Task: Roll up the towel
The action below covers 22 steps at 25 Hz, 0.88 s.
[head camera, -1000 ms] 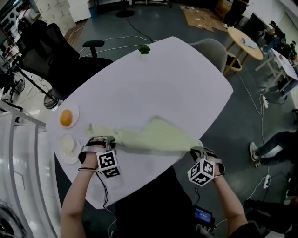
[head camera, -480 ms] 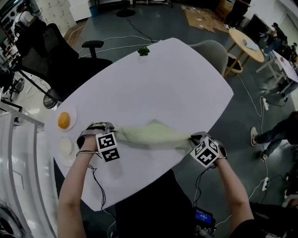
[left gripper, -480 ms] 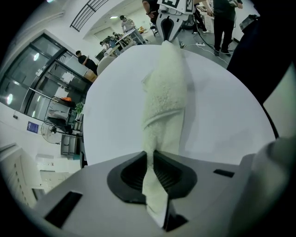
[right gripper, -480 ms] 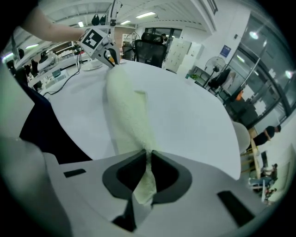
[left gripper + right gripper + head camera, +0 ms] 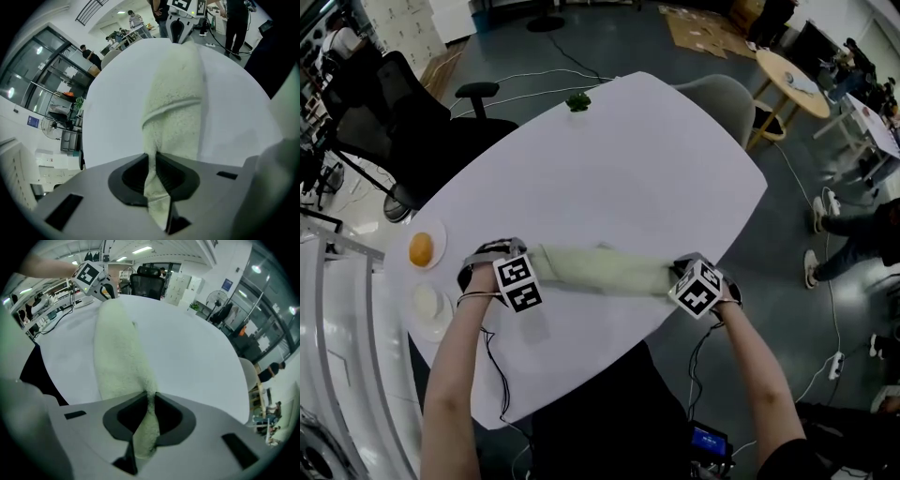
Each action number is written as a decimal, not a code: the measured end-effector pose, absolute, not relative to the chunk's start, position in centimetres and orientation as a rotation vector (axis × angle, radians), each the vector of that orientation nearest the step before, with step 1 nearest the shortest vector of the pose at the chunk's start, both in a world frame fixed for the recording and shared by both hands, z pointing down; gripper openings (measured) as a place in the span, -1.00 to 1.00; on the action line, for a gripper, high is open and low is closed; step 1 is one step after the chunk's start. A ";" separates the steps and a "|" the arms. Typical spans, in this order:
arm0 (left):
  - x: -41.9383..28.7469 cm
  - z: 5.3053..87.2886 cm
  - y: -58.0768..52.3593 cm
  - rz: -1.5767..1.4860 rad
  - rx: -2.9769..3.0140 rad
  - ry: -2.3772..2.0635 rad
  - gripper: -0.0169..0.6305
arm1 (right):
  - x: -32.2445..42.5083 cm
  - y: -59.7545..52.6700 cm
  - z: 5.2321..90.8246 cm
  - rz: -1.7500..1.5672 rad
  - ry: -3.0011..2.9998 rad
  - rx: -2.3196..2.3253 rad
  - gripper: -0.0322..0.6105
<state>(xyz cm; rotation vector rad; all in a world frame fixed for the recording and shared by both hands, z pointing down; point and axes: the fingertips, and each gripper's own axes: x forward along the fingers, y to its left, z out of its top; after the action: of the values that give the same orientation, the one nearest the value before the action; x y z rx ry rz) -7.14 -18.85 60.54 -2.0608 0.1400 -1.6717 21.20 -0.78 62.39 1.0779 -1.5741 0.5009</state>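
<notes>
A pale yellow-green towel [image 5: 600, 270] lies on the white table [image 5: 619, 169] as a narrow folded band, stretched from side to side near the front edge. My left gripper [image 5: 528, 255] is shut on the towel's left end, and a pinch of cloth shows between the jaws of this gripper [image 5: 152, 159]. My right gripper [image 5: 673, 273] is shut on the right end. From the right gripper view the towel [image 5: 119, 348] runs away from my right gripper [image 5: 151, 399] toward the other gripper's marker cube. The towel [image 5: 178, 93] has a fold ridge along it.
A plate with an orange [image 5: 420, 249] and a second white dish [image 5: 427, 302] sit at the table's left edge, close to the left gripper. A small green object [image 5: 577, 101] lies at the far edge. A black office chair [image 5: 403, 122] and a grey chair [image 5: 722, 98] stand beyond.
Both grippers moved forward over the table, away from the person. The towel, earlier wide and peaked in the middle, now lies as a narrow flat band between them.
</notes>
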 end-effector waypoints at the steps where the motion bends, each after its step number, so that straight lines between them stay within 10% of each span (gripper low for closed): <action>1: -7.1 60.4 -18.9 -1.661 -2.067 0.149 -0.75 | 21.3 -0.8 62.3 0.484 -1.572 1.084 -0.70; 13: -7.6 54.3 -17.0 -1.449 -2.192 0.248 -0.08 | 22.0 -0.4 54.3 0.224 -1.571 1.249 -0.30; 22: -8.3 56.1 -11.5 -1.386 -2.255 0.255 -0.05 | 16.8 4.4 56.6 0.119 -1.571 1.165 -0.24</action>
<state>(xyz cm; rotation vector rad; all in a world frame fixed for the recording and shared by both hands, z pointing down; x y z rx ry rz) -8.30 -11.52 56.08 -2.2554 0.2545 -1.3860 16.82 4.38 56.56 1.1647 -1.5707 0.1193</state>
